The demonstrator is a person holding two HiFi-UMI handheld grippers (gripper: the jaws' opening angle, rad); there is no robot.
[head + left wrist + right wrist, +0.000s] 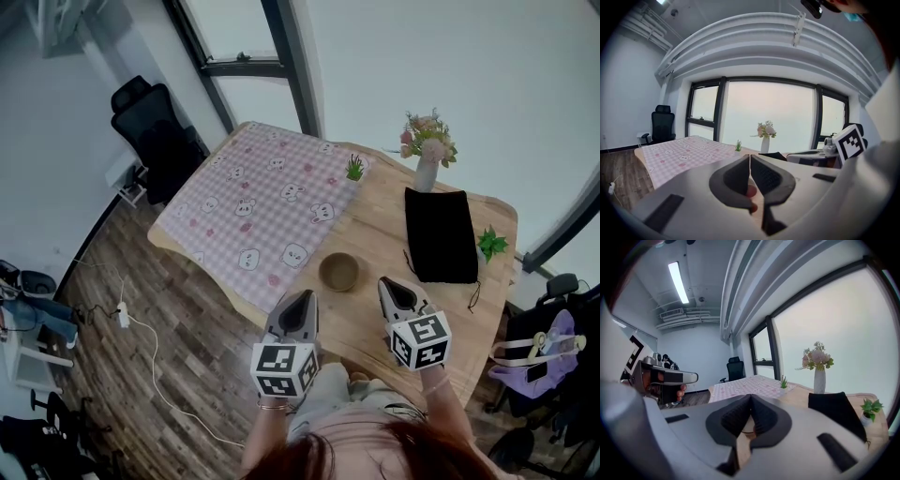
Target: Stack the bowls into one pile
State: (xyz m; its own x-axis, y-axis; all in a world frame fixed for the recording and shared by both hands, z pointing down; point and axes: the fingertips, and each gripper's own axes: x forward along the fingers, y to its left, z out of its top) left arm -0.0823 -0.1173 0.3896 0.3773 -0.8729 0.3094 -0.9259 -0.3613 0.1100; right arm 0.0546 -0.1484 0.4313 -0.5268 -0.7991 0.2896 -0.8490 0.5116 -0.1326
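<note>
One bowl-shaped item is all I can find: a brown bowl (338,272) on the bare wood of the table (375,220), just right of the pink checked cloth (262,197) and a little beyond my two tools. From the head view I cannot tell whether it is a single bowl or several already nested; no other bowl lies loose on the cloth or the wood.

Left gripper (300,302): held at the near edge of the table, to the near left of the bowl and apart from it. In the left gripper view (749,161) its ribbed pads (761,174) meet along one line, with nothing between them.

Right gripper (390,291): held to the near right of the bowl, also clear of it. In the right gripper view (750,401) its pads (761,417) are likewise pressed together and hold nothing.

Further back: a black pouch (441,234) on the right, a vase of flowers (427,159) at the far edge, and two small green plants (355,169) (491,244).

Progress, as a judgement: either the pile is complete and my fingers are idle, or no second bowl is in view to add. Nothing visible remains to be lifted.
</note>
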